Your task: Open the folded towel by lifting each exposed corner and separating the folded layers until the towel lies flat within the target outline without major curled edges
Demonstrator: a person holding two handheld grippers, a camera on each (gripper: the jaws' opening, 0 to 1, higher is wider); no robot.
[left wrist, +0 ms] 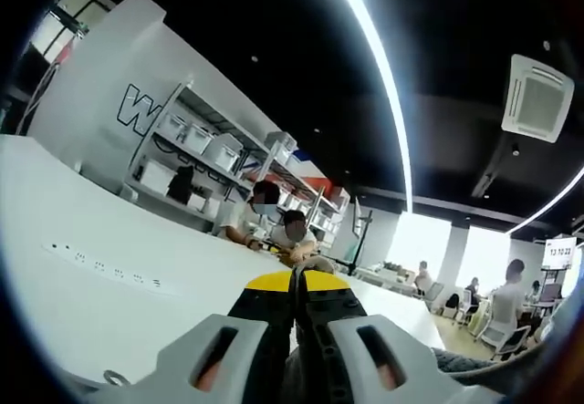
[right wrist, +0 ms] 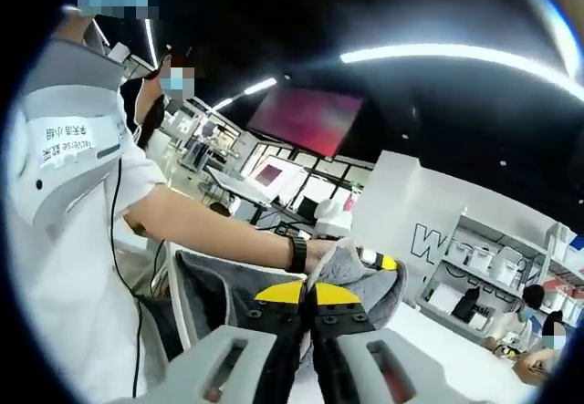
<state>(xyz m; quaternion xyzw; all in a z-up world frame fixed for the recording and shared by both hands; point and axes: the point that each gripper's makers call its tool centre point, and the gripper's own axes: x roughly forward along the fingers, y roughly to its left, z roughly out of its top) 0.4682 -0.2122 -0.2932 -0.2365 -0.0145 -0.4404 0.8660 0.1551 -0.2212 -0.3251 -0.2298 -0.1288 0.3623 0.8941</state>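
Left gripper (left wrist: 297, 285) clenched, jaws pinching a sliver of grey towel (left wrist: 306, 381) at 6 o'clock above the white table (left wrist: 100, 267). Right gripper (right wrist: 307, 296) clamped on towel (right wrist: 360, 281), cloth draped toward 2 o'clock, left gripper (right wrist: 381, 262) gripping its far edge

In the left gripper view, the left gripper (left wrist: 297, 285) rises over a table (left wrist: 109, 276), with two seated people (left wrist: 278, 226) beyond it and shelving (left wrist: 210, 153) behind them. In the right gripper view, the towel (right wrist: 360, 281) hangs just past the right gripper (right wrist: 308, 296), apparently between its jaws, a person's arm (right wrist: 219, 231) to its left.
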